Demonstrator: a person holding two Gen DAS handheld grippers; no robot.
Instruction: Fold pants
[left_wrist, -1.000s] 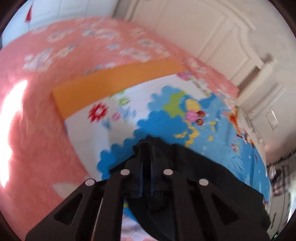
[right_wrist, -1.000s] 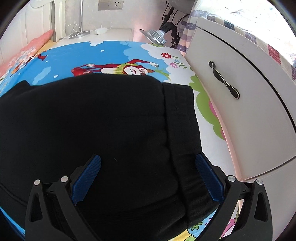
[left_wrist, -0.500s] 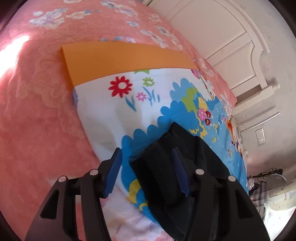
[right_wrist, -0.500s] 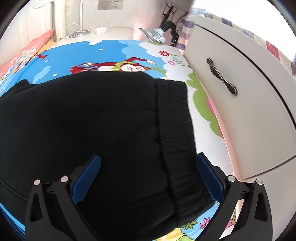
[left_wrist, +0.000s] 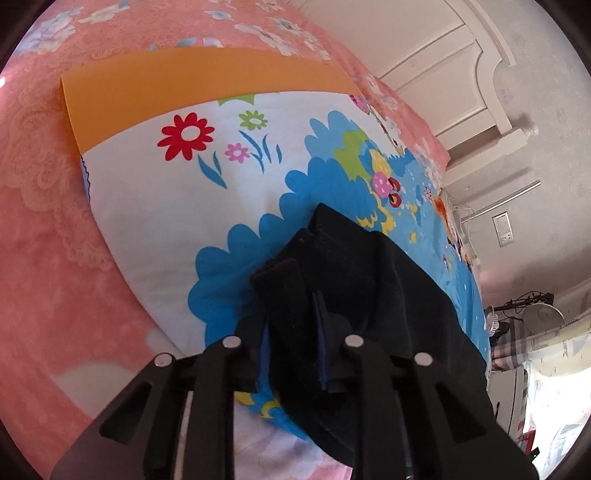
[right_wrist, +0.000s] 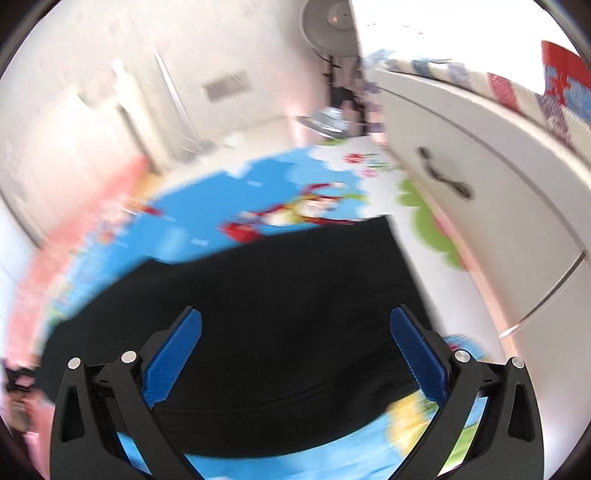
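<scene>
The right tool (right_wrist: 293, 354) hangs over the black pants (right_wrist: 280, 295) with its blue pads (right_wrist: 173, 354) spread wide, nothing pinched between them. The pants lie flat on a bright cartoon-print sheet (right_wrist: 207, 221) covering the bed. To the right stands a white cabinet (right_wrist: 498, 206) with a dark handle (right_wrist: 443, 177). The whole view is smeared with blur.

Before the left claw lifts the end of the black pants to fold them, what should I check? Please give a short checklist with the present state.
1. Left claw closing with pants cloth between the pads: ok.
2. All layers of the pants end gripped: cannot tell.
3. Right claw open, not holding the pants: ok.
4. Pants lie on the cartoon sheet, not hanging off: ok.
5. Right view sharp enough to judge: not ok, blurred.
</scene>
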